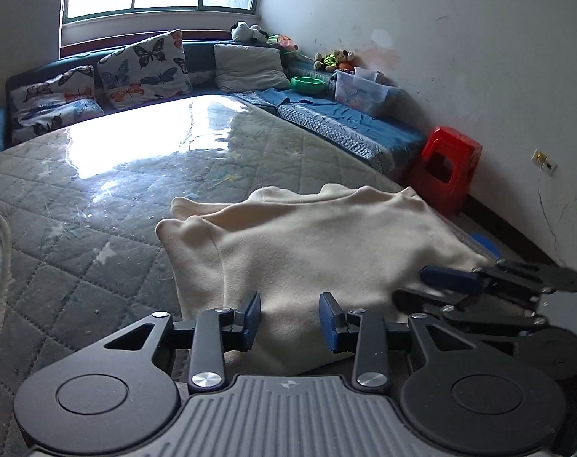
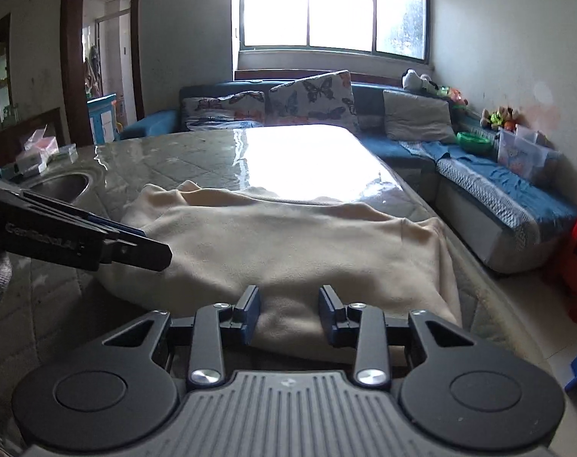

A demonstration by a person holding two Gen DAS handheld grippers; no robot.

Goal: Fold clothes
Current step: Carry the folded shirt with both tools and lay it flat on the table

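At lower centre, the left gripper (image 1: 290,318) and right gripper (image 2: 288,314) gape wide, empty, over the near hem of the cream garment (image 2: 288,243). Mid-frame on the quilted table (image 1: 98,228), it looks soft, light, limp; grip hem corners.

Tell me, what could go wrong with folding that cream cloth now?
1. The cream cloth reaches the table's right edge, so a pull that way might drag it off toward the floor.
2. The left gripper and right gripper sit close together at the near hem, jaws open; they could bump.
3. The clear table cover looks slick, so the cloth may slide rather than fold.
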